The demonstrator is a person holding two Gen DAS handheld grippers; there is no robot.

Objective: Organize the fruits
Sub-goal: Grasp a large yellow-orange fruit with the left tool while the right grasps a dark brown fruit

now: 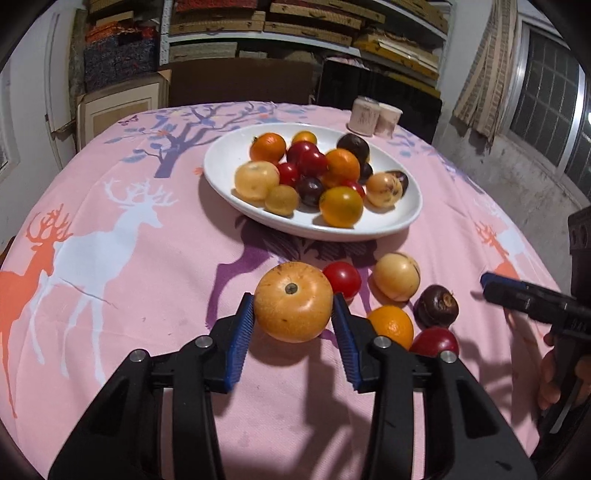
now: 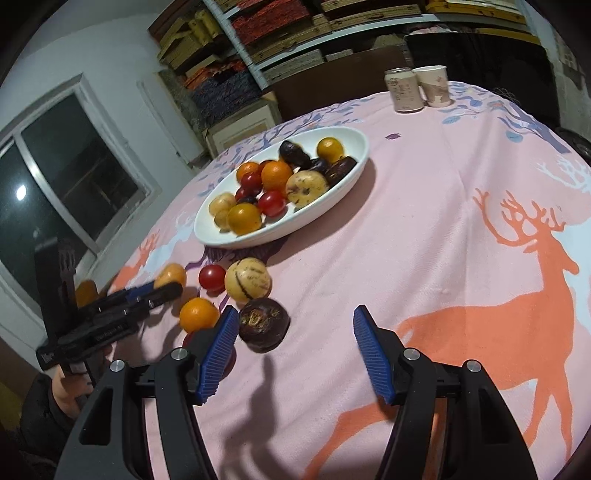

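Note:
A white oval plate [image 1: 399, 218] holds several fruits: oranges, red tomatoes, dark plums and yellow ones. My left gripper [image 1: 293, 301] is shut on a big orange-yellow fruit [image 1: 293, 301] and holds it just above the cloth in front of the plate. Loose fruits lie to its right: a red tomato [image 1: 343, 277], a pale yellow fruit [image 1: 397, 276], an orange [image 1: 391, 325], a dark purple fruit [image 1: 437, 305] and a red fruit [image 1: 435, 341]. My right gripper [image 2: 293, 319] is open and empty; the dark purple fruit [image 2: 263, 325] lies by its left finger. The plate [image 2: 332, 192] shows beyond.
The round table has a pink deer-print cloth [image 1: 110, 229]. A can [image 2: 404, 90] and a paper cup [image 2: 434, 85] stand at the far edge. Shelves with stacked boxes [image 1: 295, 22] and a window [image 2: 74, 173] lie behind.

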